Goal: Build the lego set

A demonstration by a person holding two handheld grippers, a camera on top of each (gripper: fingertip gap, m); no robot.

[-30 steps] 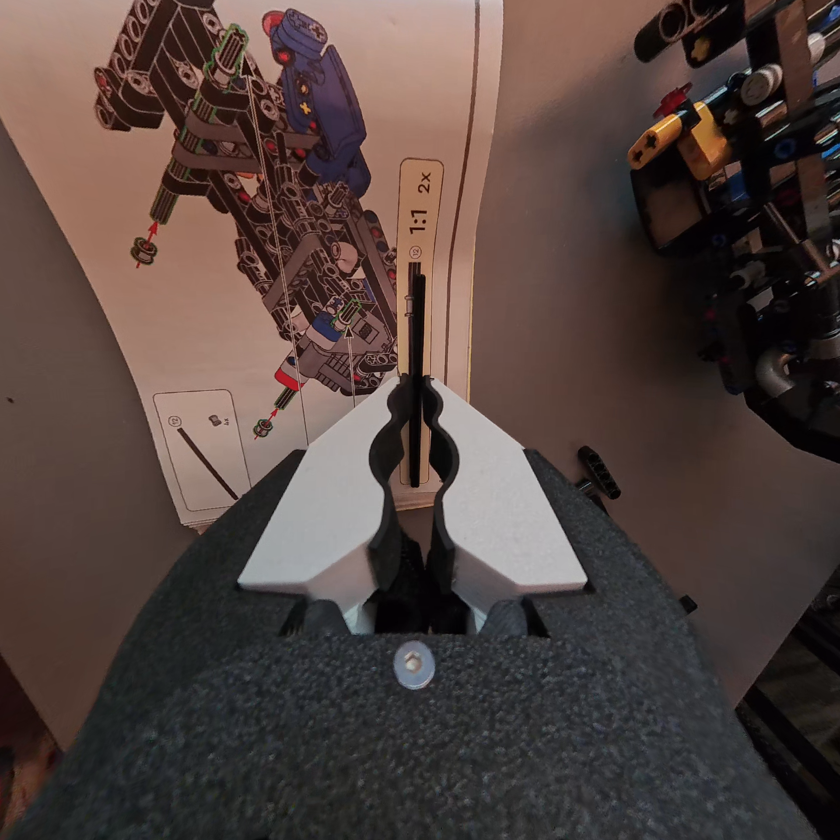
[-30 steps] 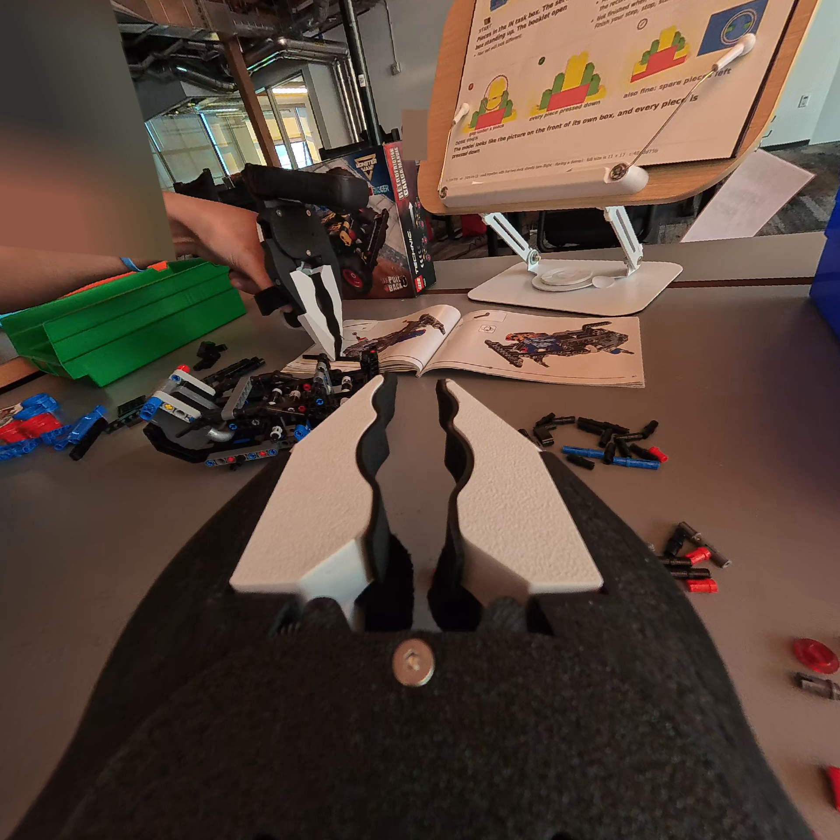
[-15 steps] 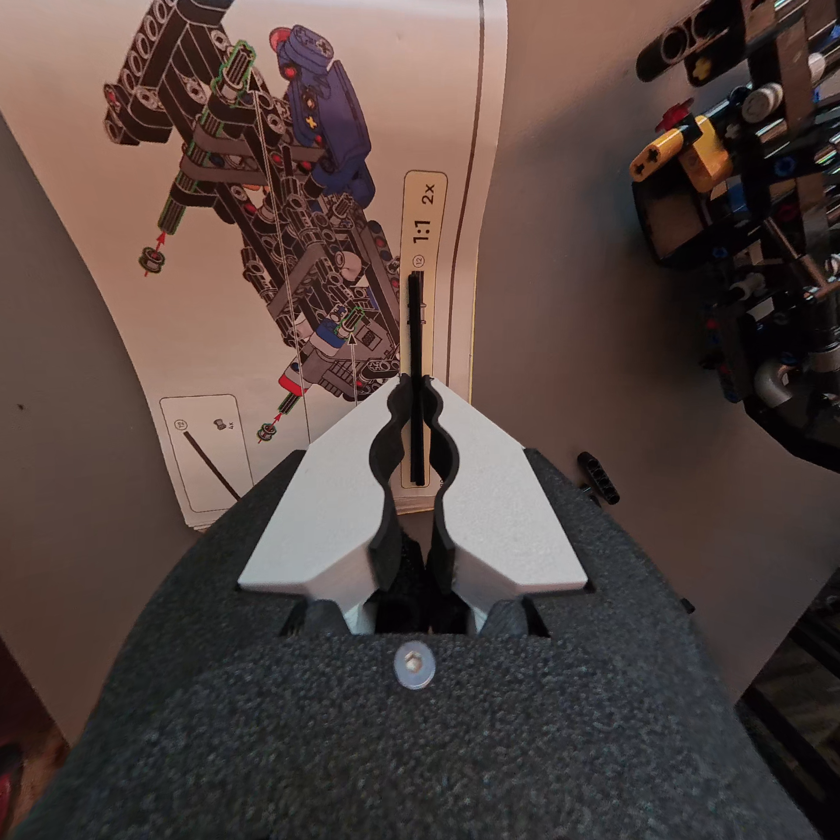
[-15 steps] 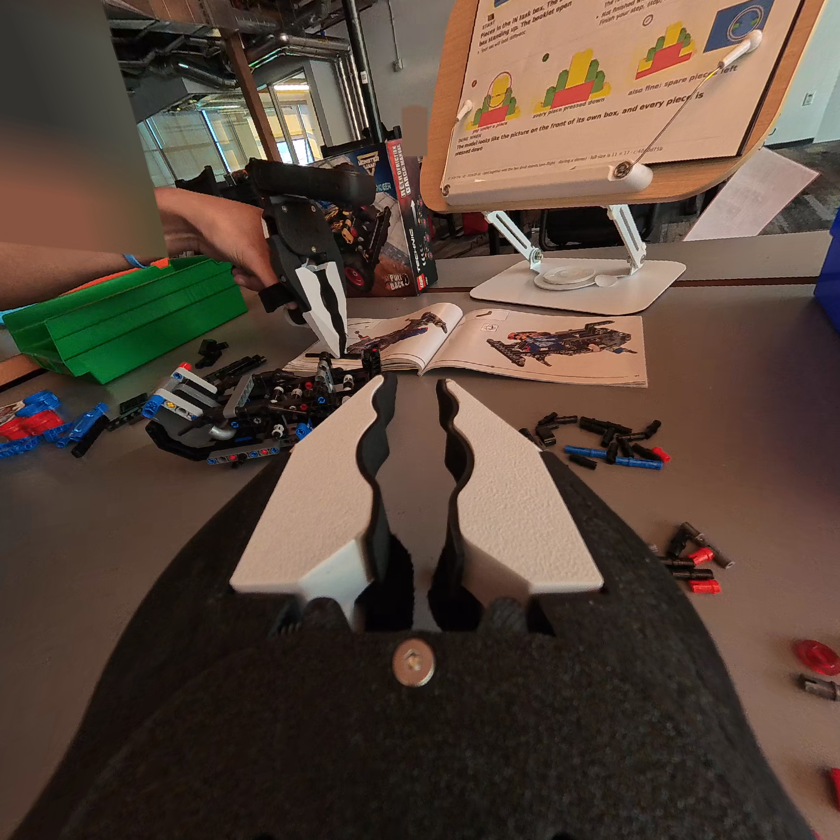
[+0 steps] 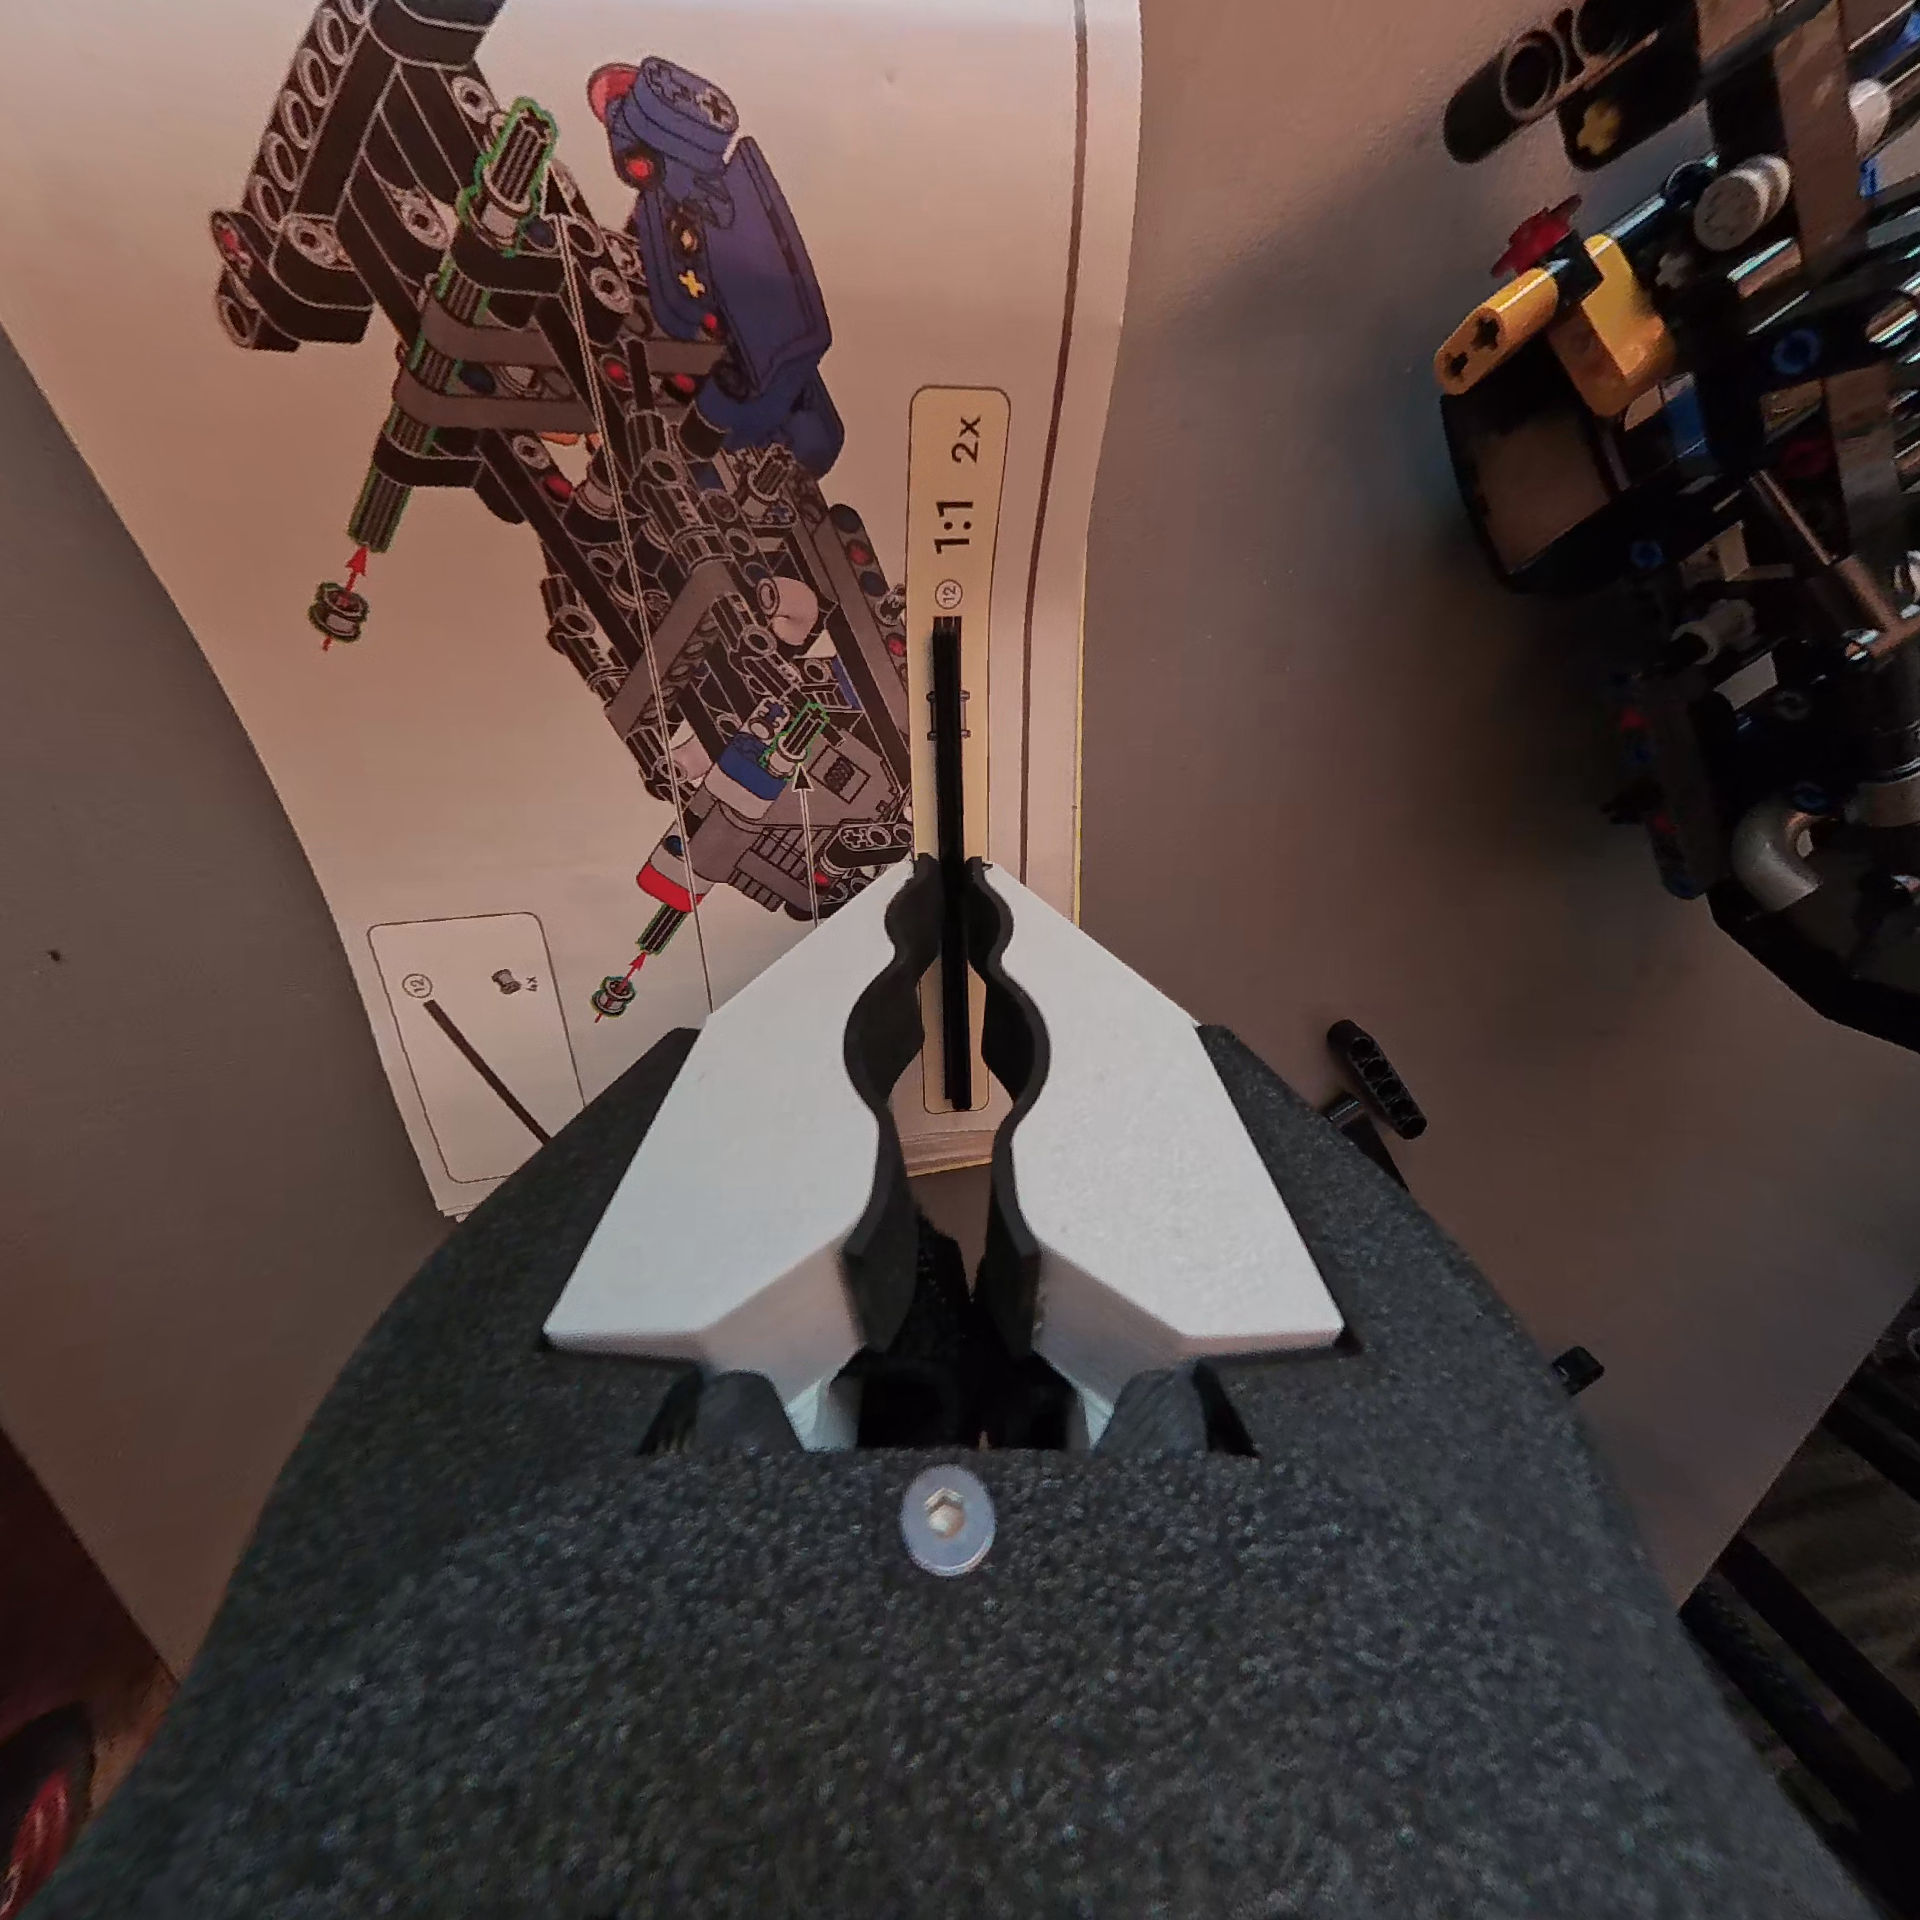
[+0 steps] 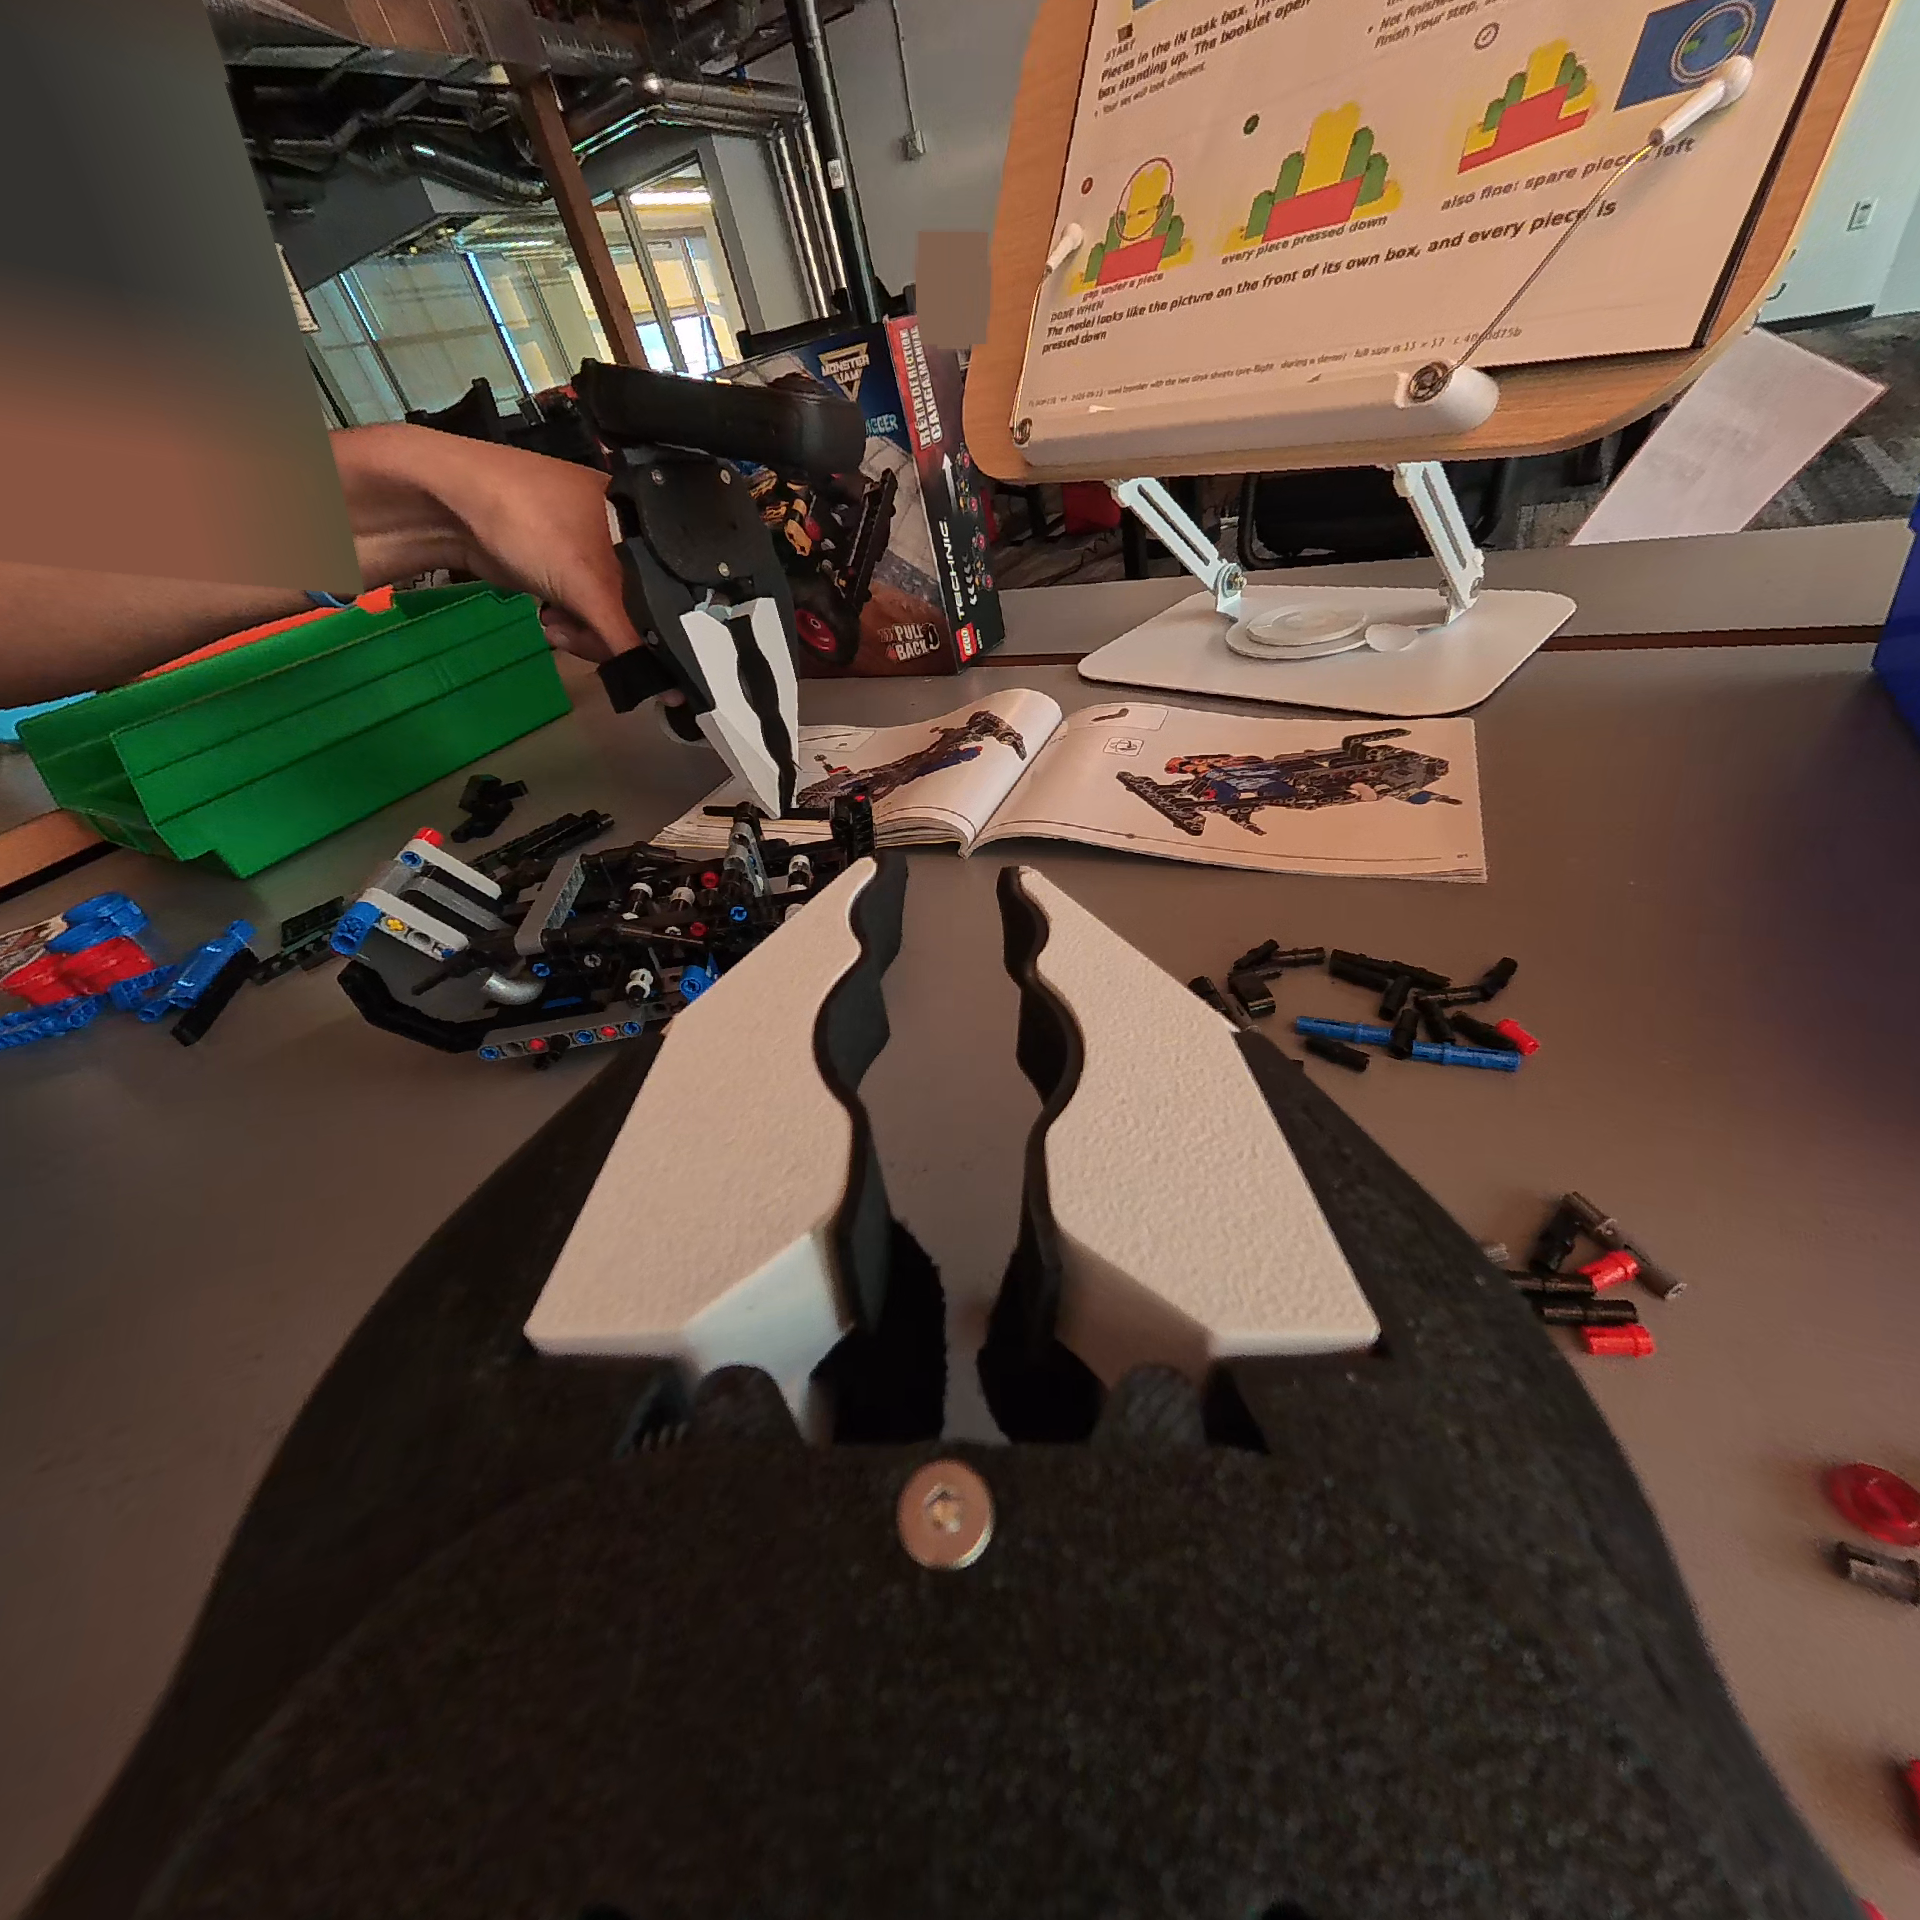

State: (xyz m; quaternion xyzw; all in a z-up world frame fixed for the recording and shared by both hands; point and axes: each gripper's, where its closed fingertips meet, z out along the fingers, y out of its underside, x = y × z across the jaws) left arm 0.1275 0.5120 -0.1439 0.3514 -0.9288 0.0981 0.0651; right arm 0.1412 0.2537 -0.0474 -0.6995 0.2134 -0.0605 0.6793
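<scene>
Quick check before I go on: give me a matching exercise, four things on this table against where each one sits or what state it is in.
Things:
1. left gripper
2. right gripper
3. thin black lego axle
4. green plastic tray

Places or states:
A. open, holding nothing
B. at the table's far left, behind the half-built black lego chassis
C. shut on a thin part
D. lying along the length guide printed on the open instruction booklet

Pairs: 1-C, 2-A, 3-D, 4-B
</scene>
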